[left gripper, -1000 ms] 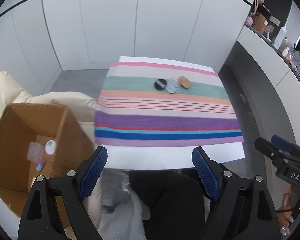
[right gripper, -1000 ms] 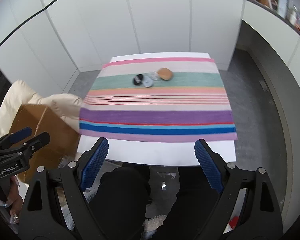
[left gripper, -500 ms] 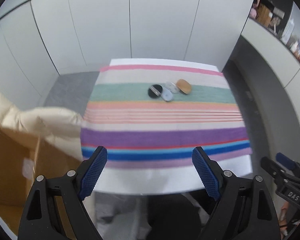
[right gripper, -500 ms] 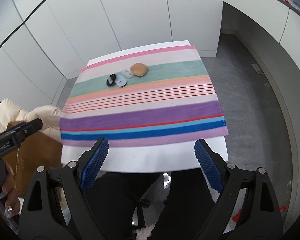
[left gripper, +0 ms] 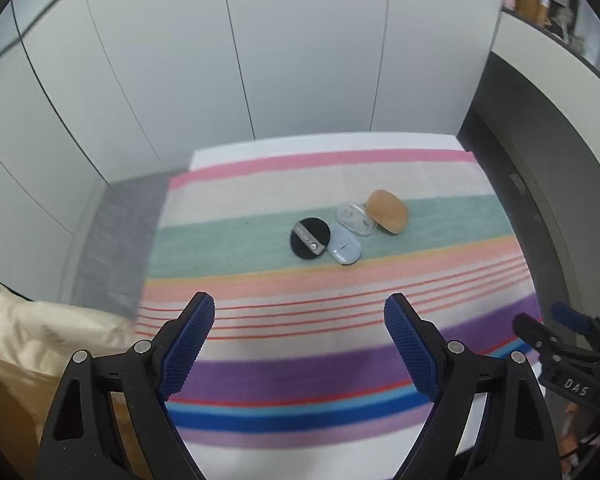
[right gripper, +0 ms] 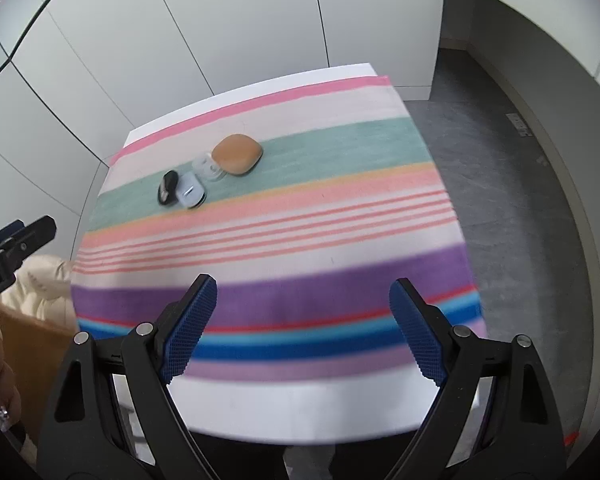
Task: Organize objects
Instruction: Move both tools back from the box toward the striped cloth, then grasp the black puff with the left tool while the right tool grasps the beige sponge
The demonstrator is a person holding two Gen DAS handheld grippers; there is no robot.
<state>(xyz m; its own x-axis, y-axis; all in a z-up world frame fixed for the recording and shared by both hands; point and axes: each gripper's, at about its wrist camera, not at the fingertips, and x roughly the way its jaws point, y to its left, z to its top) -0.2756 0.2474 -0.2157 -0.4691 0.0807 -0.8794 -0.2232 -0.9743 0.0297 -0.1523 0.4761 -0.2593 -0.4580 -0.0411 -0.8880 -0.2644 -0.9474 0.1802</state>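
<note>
Holding your left hand-held gripper (left gripper: pixel 299 322) above the near half of the striped cloth (left gripper: pixel 340 280), you have its blue fingers spread wide with nothing between them. Your right hand-held gripper (right gripper: pixel 303 306) hovers likewise over the cloth's near edge, fingers wide and empty. The cloth covers most of the white desk (right gripper: pixel 300 412). On the cloth's green band, toward its far side, four small things lie in a touching row: a black round disc (left gripper: pixel 310 237), a pale blue case (left gripper: pixel 343 249), a clear case (left gripper: pixel 355 220) and a tan pouch (left gripper: pixel 387 211). Left of the cloth sit a cream cushion (left gripper: pixel 40 336) and a cardboard box (right gripper: pixel 36 352).
</note>
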